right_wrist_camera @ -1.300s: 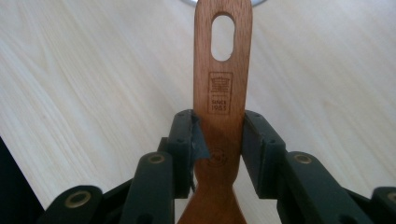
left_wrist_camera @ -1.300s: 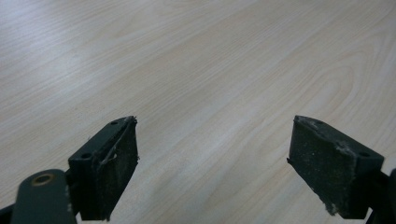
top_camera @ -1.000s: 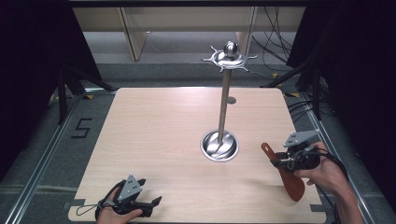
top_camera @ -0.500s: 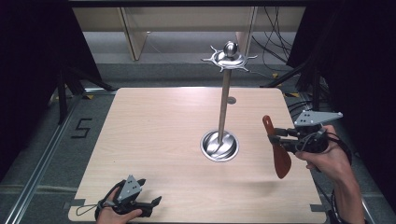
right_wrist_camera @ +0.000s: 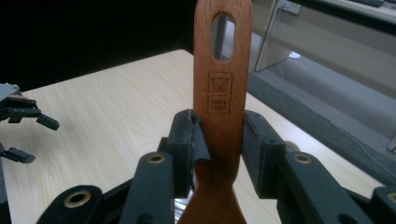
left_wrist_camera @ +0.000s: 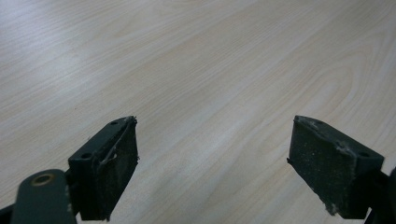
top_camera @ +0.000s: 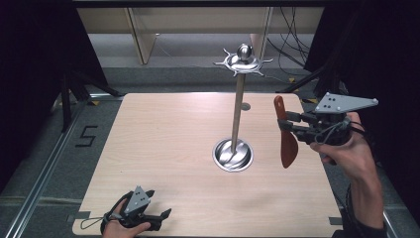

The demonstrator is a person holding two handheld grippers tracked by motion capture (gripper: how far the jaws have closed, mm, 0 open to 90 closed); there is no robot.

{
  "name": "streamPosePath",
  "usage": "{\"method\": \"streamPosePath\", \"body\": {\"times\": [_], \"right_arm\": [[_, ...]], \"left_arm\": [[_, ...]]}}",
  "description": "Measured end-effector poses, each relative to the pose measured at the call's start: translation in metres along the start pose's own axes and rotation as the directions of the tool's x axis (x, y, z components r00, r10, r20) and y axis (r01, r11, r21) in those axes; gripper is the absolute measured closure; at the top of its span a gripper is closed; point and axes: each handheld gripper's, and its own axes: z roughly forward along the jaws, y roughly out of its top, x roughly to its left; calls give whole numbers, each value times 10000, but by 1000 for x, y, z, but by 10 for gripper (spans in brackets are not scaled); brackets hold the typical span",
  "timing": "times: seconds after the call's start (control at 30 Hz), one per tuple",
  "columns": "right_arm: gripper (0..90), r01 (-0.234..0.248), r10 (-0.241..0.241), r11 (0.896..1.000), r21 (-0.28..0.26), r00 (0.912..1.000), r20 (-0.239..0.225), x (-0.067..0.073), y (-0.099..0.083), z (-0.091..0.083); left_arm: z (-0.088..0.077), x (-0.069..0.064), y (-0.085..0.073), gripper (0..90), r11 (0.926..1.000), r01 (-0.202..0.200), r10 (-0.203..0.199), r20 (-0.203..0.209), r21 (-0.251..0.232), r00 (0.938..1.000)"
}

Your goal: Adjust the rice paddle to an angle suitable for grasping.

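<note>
A wooden spatula [top_camera: 286, 135] is gripped by its handle in the right claw [top_camera: 293, 125], clenched on both flat faces just below the hanging slot [right_wrist_camera: 223, 36], as the right gripper view shows. In the high view the utensil is held in the air over the right side of the counter [top_camera: 163, 148], its long axis close to upright, slotted end up and blade down. To its left stands a metal hanging stand [top_camera: 238, 109], its hooked crown [top_camera: 242, 61] set higher than the slot and well apart from it. The coming move is judged to turn on that gap: the slot would have to be carried up and leftward to meet a hook, and the right hand is much the nearer one. The left claw [top_camera: 157, 216] is seen released, jaws spread wide over bare wood at the counter's near edge, nothing between them.
</note>
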Motion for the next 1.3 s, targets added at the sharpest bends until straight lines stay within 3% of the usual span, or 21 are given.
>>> {"method": "streamPosePath", "body": {"times": [0.03, 0.07, 0.17, 0.2, 0.23, 0.3, 0.33, 0.5, 0.53, 0.67, 0.7, 0.8, 0.83, 0.93, 1.03, 1.1, 1.13, 1.17, 1.27, 1.3], "right_arm": [[670, -192, 193, 9998, 62, 9998, -55, 3, 4, 0], [670, 139, -137, 9998, -152, 9999, 82, 1, 8, -1], [670, 142, -140, 9993, -335, 9999, 48, 4, 21, -3], [670, 423, -411, 9976, -548, 9989, 228, 3, 26, -4], [670, 211, -205, 9986, -490, 9997, 144, 4, 29, -5], [670, 261, -252, 9982, -539, 9995, 180, 7, 36, -5], [670, 571, -551, 9961, -668, 9980, 316, 5, 39, -5], [670, 586, -570, 9966, -574, 9980, 286, 7, 53, 0], [670, 534, -524, 9969, -584, 9985, 176, 7, 55, 2], [670, 626, -609, 9970, -452, 9974, 376, 5, 64, 7], [669, 555, -536, 9974, -462, 9977, 415, 5, 64, 8], [670, 512, -502, 9983, -278, 9981, 362, 3, 67, 14], [669, 312, -289, 9986, -422, 9981, 540, 3, 67, 17], [670, 379, -361, 9986, -373, 9982, 474, 2, 68, 19], [670, 329, -315, 9989, -329, 9986, 414, 2, 69, 23], [670, 244, -231, 9994, -250, 9985, 494, 3, 69, 24], [669, 264, -253, 9994, -240, 9987, 441, 3, 69, 25], [669, 279, -275, 9996, -91, 9986, 442, 2, 70, 25], [669, 75, -75, 10000, -25, 9995, 304, 1, 69, 27], [669, 229, -222, 9996, -157, 9988, 435, 0, 69, 28]], "left_arm": [[0, 1, 0, 149, 10000, -98, 98, -15, -6, 10000], [0, 0, 0, 149, 10000, -8, 8, 1, -4, 10000], [0, 1, 0, 149, 9999, -112, 112, -27, 28, 9999], [0, 1, 0, 149, 9998, -177, 177, -45, 43, 9998], [0, 2, 0, 150, 9998, -205, 205, -42, 30, 9998], [0, 0, 0, 149, 10000, -7, 7, 9, -1, 10000], [0, 1, 0, 149, 9999, -143, 143, -29, 38, 9999], [0, 0, 0, 149, 10000, 6, -6, 19, -11, 10000], [0, 1, 0, 149, 9999, -157, 157, -25, 32, 9999], [0, 0, 0, 149, 10000, -6, 6, 20, -3, 10000], [-1, 1, 0, 149, 9999, -161, 161, -22, 31, 9999], [0, 0, 0, 149, 10000, -8, 8, 55, -60, 10000], [-1, 0, 0, 149, 10000, -34, 34, 23, -2, 10000], [0, -1, 0, 149, 10000, 71, -70, 59, -62, 10000], [-1, 1, 0, 149, 9998, -187, 187, -23, 33, 9998], [0, 0, 0, 149, 10000, -7, 7, 23, -30, 10000], [-2, 0, 0, 149, 9998, 14, -15, 50, 190, 10000], [0, -2, 0, 149, 9998, 150, -149, 29, -137, 9999], [-1, 0, 0, 149, 10000, -37, 37, 66, 40, 10000], [-1, 0, 0, 149, 10000, -1, 1, 58, 11, 10000]]}}
